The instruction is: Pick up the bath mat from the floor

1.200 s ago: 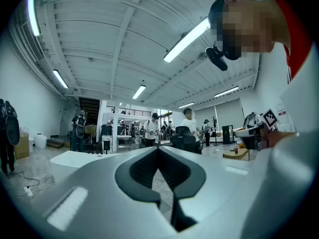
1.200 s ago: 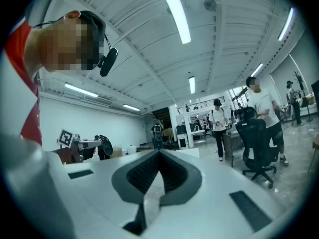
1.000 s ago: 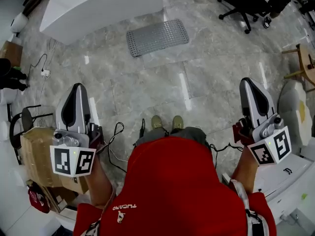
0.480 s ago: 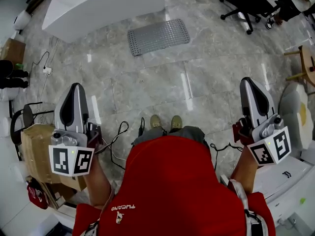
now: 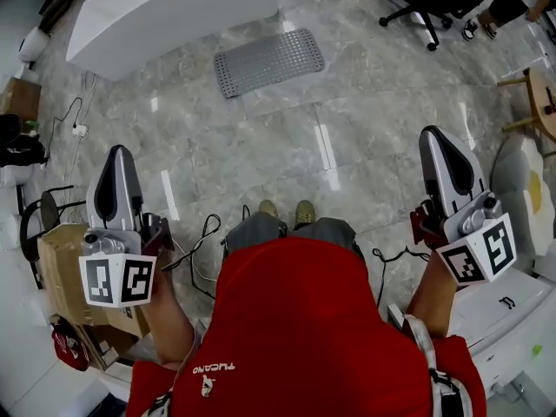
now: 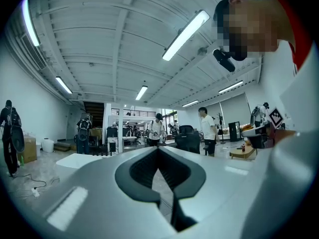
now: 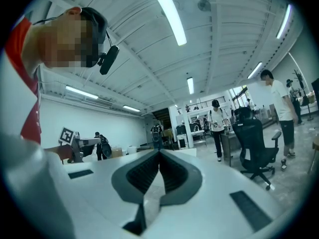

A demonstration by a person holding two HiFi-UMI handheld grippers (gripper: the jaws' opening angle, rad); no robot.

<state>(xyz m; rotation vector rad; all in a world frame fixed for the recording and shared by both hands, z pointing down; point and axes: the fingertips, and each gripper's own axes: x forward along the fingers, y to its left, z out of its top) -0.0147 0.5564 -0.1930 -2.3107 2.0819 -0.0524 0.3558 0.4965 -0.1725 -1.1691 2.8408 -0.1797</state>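
Grey bumpy rubber bath mat (image 5: 269,62) lies flat on grey stone floor (image 5: 261,155), well ahead, near big white block (image 5: 174,7). My left gripper (image 5: 115,159), right gripper (image 5: 437,142) both pinched closed, empty. I should step close, bend, open jaws, grab near edge.
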